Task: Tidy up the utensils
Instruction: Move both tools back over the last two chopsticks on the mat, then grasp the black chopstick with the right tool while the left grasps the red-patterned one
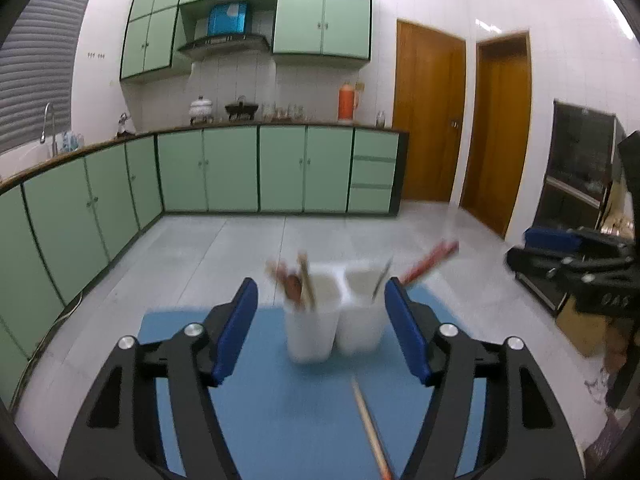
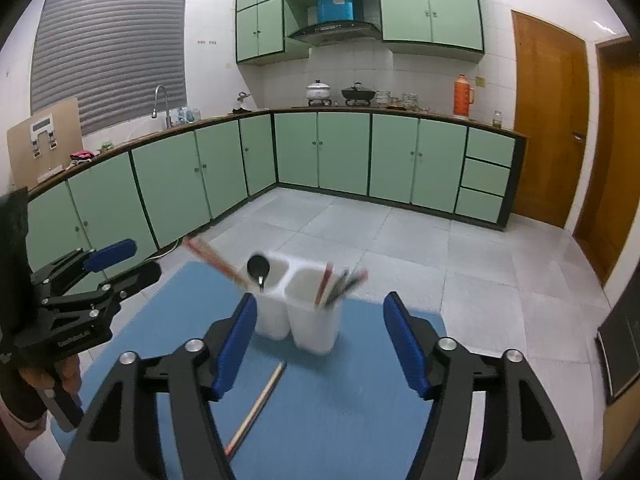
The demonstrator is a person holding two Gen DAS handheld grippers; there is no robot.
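A white two-compartment holder [image 2: 298, 320] stands upright on the blue mat [image 2: 340, 420], utensils jutting from both bins; a pair of chopsticks [image 2: 258, 406] lies before it. Left tongs [image 1: 322, 334] and right tongs [image 2: 320, 340] gape wide, empty.

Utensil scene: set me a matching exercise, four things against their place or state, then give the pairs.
Things:
1. chopstick
2. ladle
3. left gripper
4. thermos

Place or state:
A. on the far counter
B. lying flat on the blue mat
C. open, holding nothing
D. standing in a white holder

Pairs: 1-B, 2-D, 3-C, 4-A
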